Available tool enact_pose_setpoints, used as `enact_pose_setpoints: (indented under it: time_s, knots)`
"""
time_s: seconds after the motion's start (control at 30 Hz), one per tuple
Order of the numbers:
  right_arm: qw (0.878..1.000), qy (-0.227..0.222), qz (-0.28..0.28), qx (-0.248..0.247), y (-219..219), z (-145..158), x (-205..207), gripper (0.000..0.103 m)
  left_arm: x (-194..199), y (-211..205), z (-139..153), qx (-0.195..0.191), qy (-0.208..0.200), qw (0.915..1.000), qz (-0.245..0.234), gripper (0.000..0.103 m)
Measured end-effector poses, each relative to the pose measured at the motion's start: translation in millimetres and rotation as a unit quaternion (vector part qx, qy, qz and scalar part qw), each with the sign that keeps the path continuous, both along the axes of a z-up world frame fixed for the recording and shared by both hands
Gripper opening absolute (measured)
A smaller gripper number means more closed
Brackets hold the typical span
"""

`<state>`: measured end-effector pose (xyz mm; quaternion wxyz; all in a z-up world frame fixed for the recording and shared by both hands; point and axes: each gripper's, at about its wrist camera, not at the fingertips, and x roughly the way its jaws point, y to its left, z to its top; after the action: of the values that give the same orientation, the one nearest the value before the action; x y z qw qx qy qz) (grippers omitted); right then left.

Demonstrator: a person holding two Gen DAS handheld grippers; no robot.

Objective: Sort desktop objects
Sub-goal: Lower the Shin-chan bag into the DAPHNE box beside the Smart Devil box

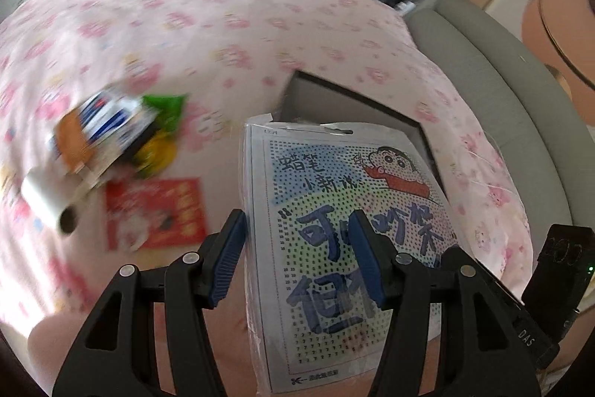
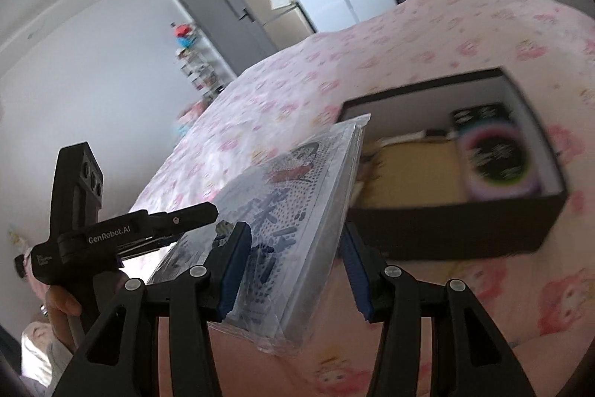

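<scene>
A flat plastic-wrapped kit with a cartoon dot picture (image 1: 334, 229) hangs above the pink patterned tablecloth (image 1: 223, 25). My left gripper (image 1: 295, 216) is shut on it, one blue pad at its left edge and the other on its printed face. My right gripper (image 2: 293, 229) is shut on the same kit (image 2: 293, 211), which tilts between the jaws. In the right wrist view the left gripper (image 2: 193, 213) reaches over the kit's left edge. An open black box (image 2: 446, 226) lies just beyond the kit, with a round-patterned pack (image 2: 498, 155) and a tan item (image 2: 412, 170) inside.
Blurred snack packets (image 1: 122, 133), a red packet (image 1: 156, 211) and a white roll (image 1: 48, 203) lie to the left on the cloth. A grey padded seat (image 1: 502, 99) borders the right side. A hand (image 2: 63, 304) holds the left gripper's handle.
</scene>
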<state>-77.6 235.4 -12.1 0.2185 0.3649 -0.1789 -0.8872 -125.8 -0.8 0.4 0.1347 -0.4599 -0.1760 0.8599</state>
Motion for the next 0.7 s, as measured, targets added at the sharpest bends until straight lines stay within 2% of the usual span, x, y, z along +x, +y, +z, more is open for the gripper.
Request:
enact_pose_setpoints:
  time_s: [0.17, 0.3, 0.5, 0.7]
  knots:
    - [0.999, 0.005, -0.041, 0.026, 42, 5, -35, 0.045, -51, 48, -2, 0.004, 0.001, 0.9994, -0.035, 0.057]
    - [0.997, 0.002, -0.059, 0.04, 68, 1, -69, 0.045, -96, 78, -20, 0.009, -0.016, 0.9986, -0.049, 0.057]
    - [0.996, -0.027, -0.063, 0.056, 83, -29, -118, 0.045, -141, 97, -61, -0.003, -0.046, 0.998, -0.043, 0.057]
    - [0.994, -0.072, -0.055, 0.056, 75, -65, -146, 0.045, -159, 94, -90, -0.041, -0.071, 0.9962, -0.028, 0.057]
